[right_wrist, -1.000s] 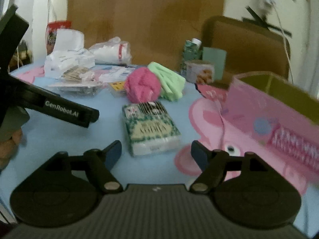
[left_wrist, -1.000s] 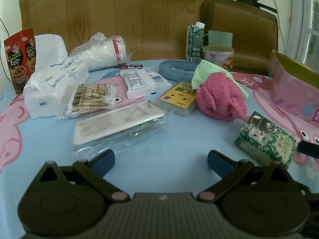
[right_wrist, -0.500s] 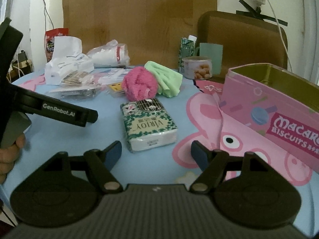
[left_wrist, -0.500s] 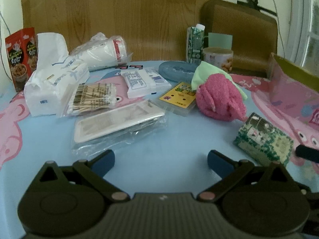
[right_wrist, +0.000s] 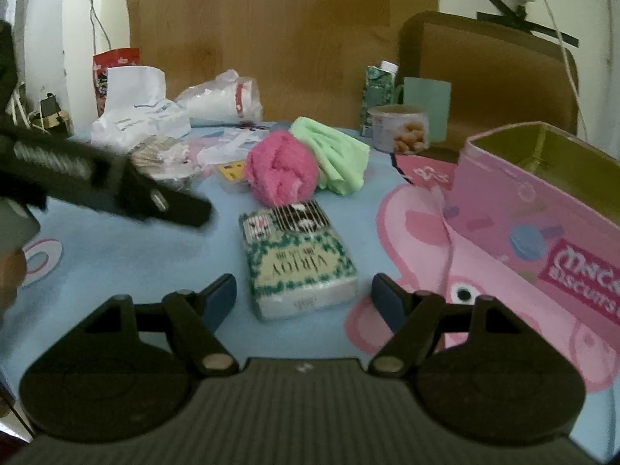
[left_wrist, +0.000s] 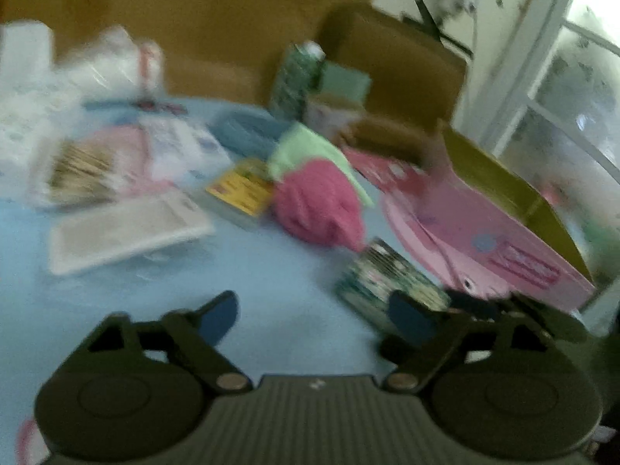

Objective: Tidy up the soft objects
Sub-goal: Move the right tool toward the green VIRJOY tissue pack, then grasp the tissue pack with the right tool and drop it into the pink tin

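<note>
Left wrist view, heavily blurred: left claw released, nothing between the pads, jaws just been closing partway over bare blue table. Ahead and right of the claw, pink fluffy bundle touching a light green cloth behind it; tissue pack just beside the right pad; open pink biscuit tin further right. Flat packets and bags well ahead to the left, too smeared to identify. Right wrist view, sharper: right claw released, wide, empty, hovering low with the tissue pack straight ahead, its near end lying between the two pads but untouched. Pink bundle beyond the pack, touching its far end; green cloth behind that and rightward; tin off to the right, mouth up, apparently empty. Left claw's finger crossing in from the left, near the pack. Likely step: taking the tissue pack for the tin. Best done by sliding forward until the pads bracket the pack's long sides at mid-length, squeezing gently to avoid crushing, lifting level, keeping the left claw clear of the path.
</note>
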A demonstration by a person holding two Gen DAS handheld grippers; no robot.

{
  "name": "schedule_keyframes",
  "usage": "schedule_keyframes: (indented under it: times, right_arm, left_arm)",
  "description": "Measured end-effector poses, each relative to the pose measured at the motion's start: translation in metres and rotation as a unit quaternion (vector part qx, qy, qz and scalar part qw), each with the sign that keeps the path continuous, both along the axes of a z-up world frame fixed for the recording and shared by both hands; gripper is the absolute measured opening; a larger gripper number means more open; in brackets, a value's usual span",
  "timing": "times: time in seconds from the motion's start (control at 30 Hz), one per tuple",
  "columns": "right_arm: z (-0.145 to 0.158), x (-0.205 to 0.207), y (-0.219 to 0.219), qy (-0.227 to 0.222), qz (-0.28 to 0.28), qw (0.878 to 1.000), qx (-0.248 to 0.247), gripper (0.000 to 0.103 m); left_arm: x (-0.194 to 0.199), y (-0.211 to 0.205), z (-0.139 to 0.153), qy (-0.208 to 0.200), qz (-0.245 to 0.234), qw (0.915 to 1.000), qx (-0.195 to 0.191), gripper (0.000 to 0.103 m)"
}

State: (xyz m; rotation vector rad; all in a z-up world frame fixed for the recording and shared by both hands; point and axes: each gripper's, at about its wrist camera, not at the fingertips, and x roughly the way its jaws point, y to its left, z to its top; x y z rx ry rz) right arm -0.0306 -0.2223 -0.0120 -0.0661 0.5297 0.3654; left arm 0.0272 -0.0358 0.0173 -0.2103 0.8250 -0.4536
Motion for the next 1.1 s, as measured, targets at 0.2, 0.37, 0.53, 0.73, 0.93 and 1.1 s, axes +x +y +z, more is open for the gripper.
schedule_keyframes:
  times: [0.2, 0.37, 0.53, 0.73, 0.93, 1.1]
  right_arm:
    - [-0.001, -0.002, 0.003, -0.006, 0.027, 1.000, -0.001, 0.057]
    - [0.009, -0.024, -0.023, -0.076, -0.038, 0.996, -0.011, 0.056]
    - [0.034, -0.027, -0.078, -0.145, -0.128, 0.981, 0.006, 0.057]
    - [0.045, -0.007, -0.147, -0.159, -0.226, 0.961, 0.008, 0.057]
    - [0.028, 0.012, -0.189, -0.110, -0.287, 0.952, 0.016, 0.074]
    - [0.023, -0.004, -0.178, -0.133, -0.287, 0.948, 0.024, 0.086]
  left_arm:
    - [0.007, -0.031, 0.001, 0.027, -0.053, 0.9979, -0.027, 0.048]
    - [0.002, -0.084, 0.029, -0.030, -0.105, 0.9940, -0.004, 0.047]
    - [0.002, -0.153, 0.068, -0.098, -0.175, 0.9797, -0.008, 0.047]
    - [0.017, -0.244, 0.075, -0.119, -0.229, 0.9661, -0.006, 0.048]
    - [0.023, -0.274, 0.055, -0.114, -0.213, 0.9698, 0.032, 0.064]
    - [0.017, -0.244, 0.056, -0.124, -0.195, 0.9728, 0.020, 0.079]
